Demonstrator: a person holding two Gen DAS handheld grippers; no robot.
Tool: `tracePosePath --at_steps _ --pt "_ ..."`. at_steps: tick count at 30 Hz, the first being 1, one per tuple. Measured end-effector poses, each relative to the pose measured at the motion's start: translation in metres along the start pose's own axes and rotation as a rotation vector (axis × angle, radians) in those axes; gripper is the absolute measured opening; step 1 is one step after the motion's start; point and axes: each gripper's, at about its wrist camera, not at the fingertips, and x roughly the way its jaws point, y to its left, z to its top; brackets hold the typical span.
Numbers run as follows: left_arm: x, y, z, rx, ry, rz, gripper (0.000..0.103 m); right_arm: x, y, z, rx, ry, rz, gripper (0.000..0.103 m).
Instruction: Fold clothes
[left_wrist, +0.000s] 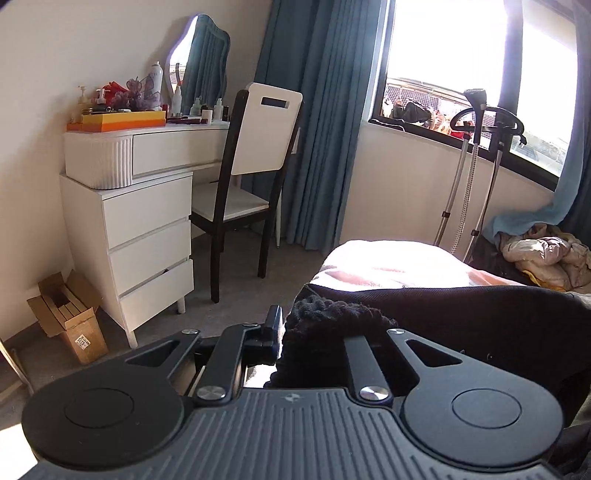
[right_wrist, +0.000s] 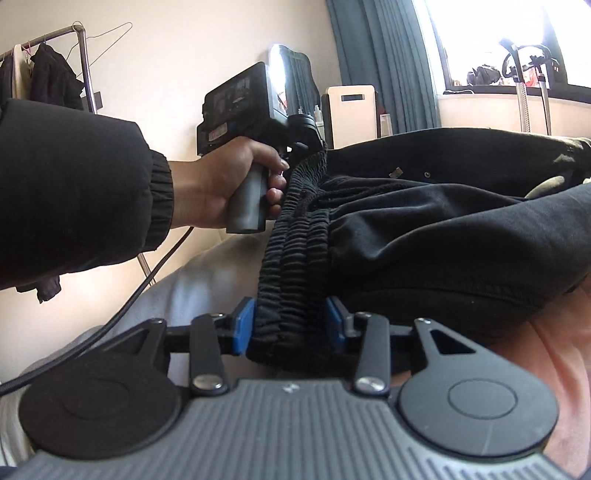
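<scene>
Black trousers with a ribbed elastic waistband (right_wrist: 295, 236) are stretched between my two grippers over the bed. My right gripper (right_wrist: 291, 326) is shut on one end of the waistband, blue pads on both sides of the cloth. My left gripper (right_wrist: 314, 147), held in a bare hand with a black sleeve, grips the other end. In the left wrist view the left gripper (left_wrist: 314, 332) is shut on bunched black waistband cloth (left_wrist: 325, 325); its right finger is hidden by the cloth. The trouser body (right_wrist: 461, 221) drapes to the right.
The bed (left_wrist: 388, 258) has a pink and white cover. A white dresser (left_wrist: 147, 229) and a chair (left_wrist: 251, 166) stand left, with a cardboard box (left_wrist: 70, 314) on the floor. A garment steamer (left_wrist: 476, 155) and a pile of clothes (left_wrist: 546, 258) are by the window. A clothes rack (right_wrist: 55, 66) stands behind.
</scene>
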Motion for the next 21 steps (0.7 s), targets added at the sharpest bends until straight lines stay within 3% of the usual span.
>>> tracePosePath --at_steps 1,2,3,7,14,18,21 --pt "-0.007 -0.002 0.001 0.028 -0.002 0.028 0.060 -0.005 -0.003 0.004 0.008 0.002 -0.011 0.072" --pt "-0.017 -0.003 0.001 0.055 -0.009 0.048 0.068 -0.009 -0.007 0.007 0.016 0.005 -0.022 0.088" --pt "-0.027 -0.004 0.001 0.075 -0.015 0.053 0.074 -0.018 -0.010 0.010 0.026 -0.011 -0.052 0.090" --pt "-0.076 -0.004 -0.004 0.128 -0.039 0.008 0.075 -0.064 -0.027 0.022 0.071 -0.063 -0.121 0.090" --pt "-0.179 -0.034 -0.030 0.173 -0.120 -0.050 0.076 -0.172 -0.062 0.021 0.026 -0.142 -0.292 0.090" --pt "-0.231 -0.065 -0.047 0.173 -0.160 -0.136 0.079 -0.231 -0.082 0.014 -0.004 -0.188 -0.386 0.090" --pt "-0.270 -0.097 -0.070 0.170 -0.161 -0.243 0.079 -0.262 -0.100 -0.004 -0.042 -0.222 -0.470 0.090"
